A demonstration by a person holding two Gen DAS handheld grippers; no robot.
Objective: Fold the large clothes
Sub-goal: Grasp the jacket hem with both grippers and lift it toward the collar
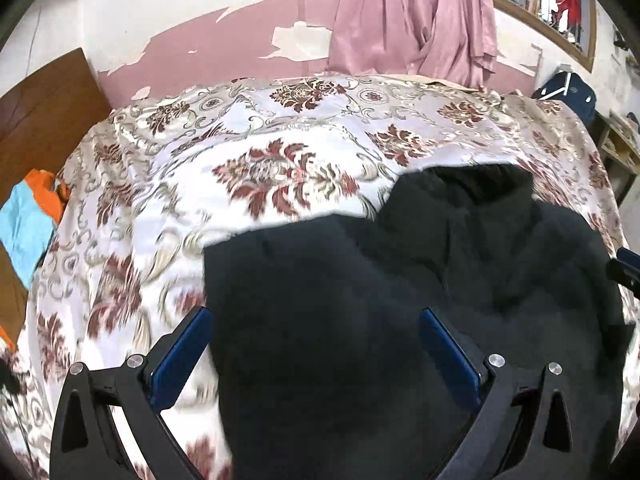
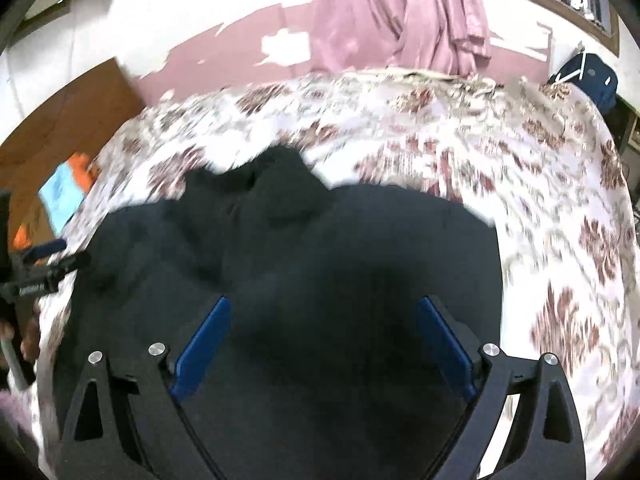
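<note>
A large black garment point(image 1: 400, 280) lies folded on the floral bedspread point(image 1: 260, 152); its collar end points away from me. My left gripper point(image 1: 316, 316) hovers above the garment's left edge, jaws wide open, nothing between the blue pads point(image 1: 180, 360). In the right wrist view the same black garment point(image 2: 320, 260) fills the lower middle. My right gripper point(image 2: 324, 304) hangs over it, wide open and holding nothing. The left gripper point(image 2: 44, 264) shows at that view's left edge, and part of the right gripper point(image 1: 626, 268) at the left wrist view's right edge.
A pink curtain point(image 1: 412, 20) hangs on the peeling wall behind the bed. A brown headboard point(image 1: 44, 120) with blue and orange cloth point(image 1: 28, 220) stands at the left. A dark blue bag point(image 1: 568, 92) sits at the far right, beside shelves.
</note>
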